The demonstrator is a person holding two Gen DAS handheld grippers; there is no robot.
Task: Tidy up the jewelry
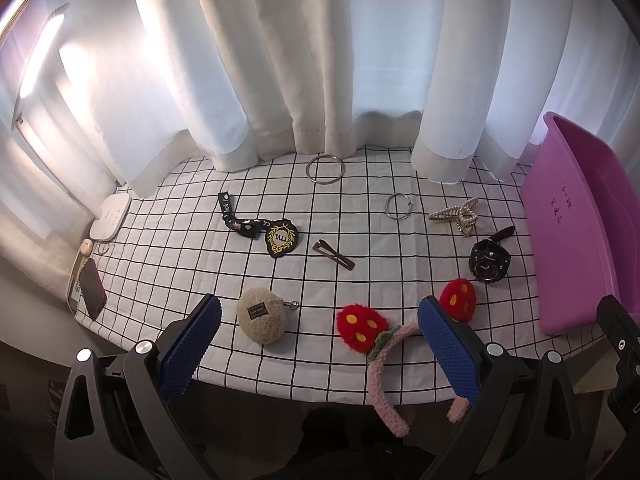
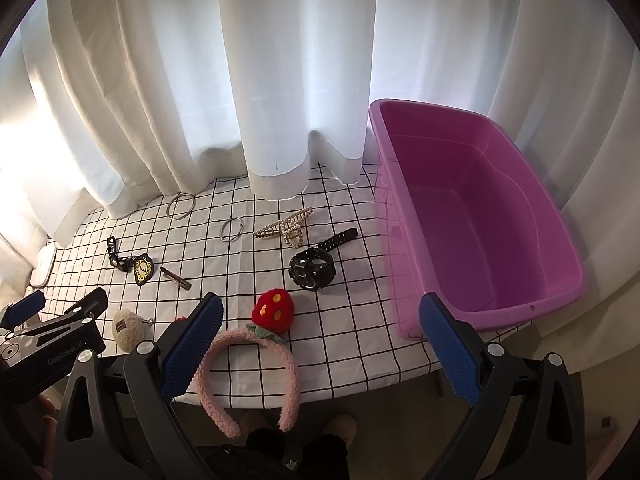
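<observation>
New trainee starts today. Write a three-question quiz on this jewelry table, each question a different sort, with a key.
1. True or false: the purple bin already holds jewelry.
2. Multiple choice: which item lies nearest the bin? A) black watch B) large metal ring C) beige plush keychain
3. Fill in: the pink headband hangs over the table's ____ edge.

Key: 1. False, it shows only bare plastic. 2. A. 3. Front (near), with its ends past the checked cloth. Both the left gripper and right gripper are open, holding nothing.
</observation>
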